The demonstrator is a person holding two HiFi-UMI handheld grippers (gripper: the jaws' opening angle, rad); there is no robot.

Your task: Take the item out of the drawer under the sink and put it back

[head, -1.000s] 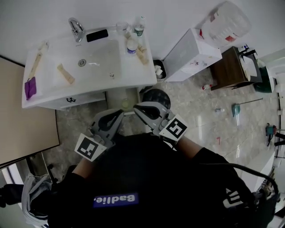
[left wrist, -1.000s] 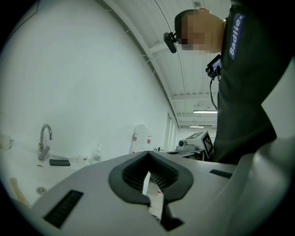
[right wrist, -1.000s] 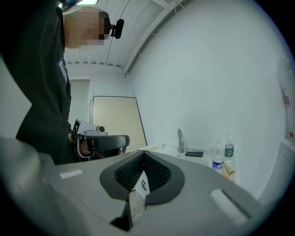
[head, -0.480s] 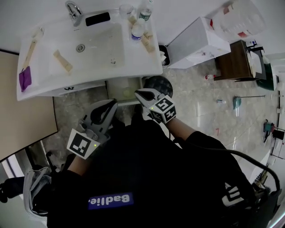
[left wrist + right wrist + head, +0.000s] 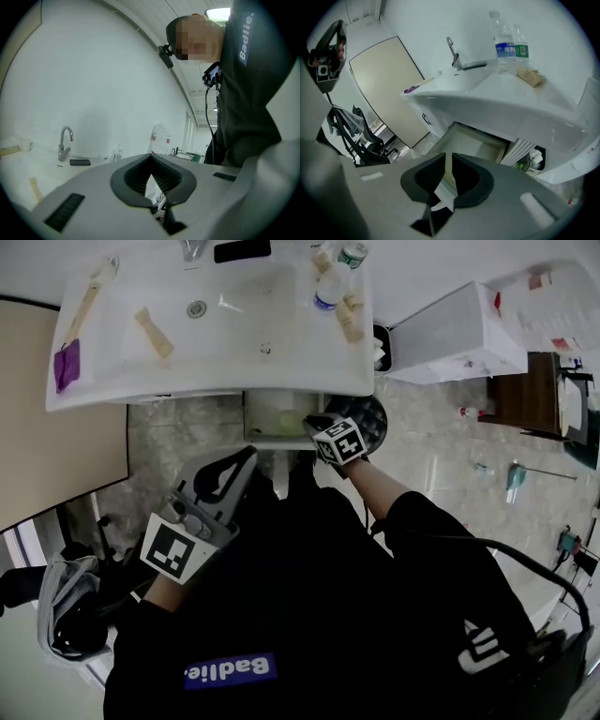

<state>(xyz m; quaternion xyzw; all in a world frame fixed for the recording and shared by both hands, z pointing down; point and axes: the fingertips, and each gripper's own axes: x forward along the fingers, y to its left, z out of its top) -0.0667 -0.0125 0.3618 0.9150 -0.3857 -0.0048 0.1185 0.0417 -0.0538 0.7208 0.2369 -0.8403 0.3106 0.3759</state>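
Observation:
The white sink (image 5: 187, 381) fills the top of the head view, and the drawer (image 5: 281, 420) beneath it stands pulled out. Its pale inside (image 5: 476, 140) shows in the right gripper view, where I can make out no item. My right gripper (image 5: 316, 424) reaches steeply down at the drawer's right front corner. Its jaws (image 5: 448, 157) have just been opening and stand a narrow slit apart with nothing between them. My left gripper (image 5: 244, 460) hangs back left of the drawer, pointing level, its fingertips (image 5: 151, 161) touching and holding nothing.
Bottles (image 5: 330, 287), a black phone (image 5: 242, 249) and a purple item (image 5: 66, 364) lie on the sink top. A dark round bin (image 5: 367, 413) stands right of the drawer, with a white cabinet (image 5: 459, 334) beyond. A beige panel (image 5: 56, 456) is at left.
The right gripper has dropped from chest height to the open drawer's front and tilted downward. The view has shifted toward the sink. The left gripper has shifted only a little.

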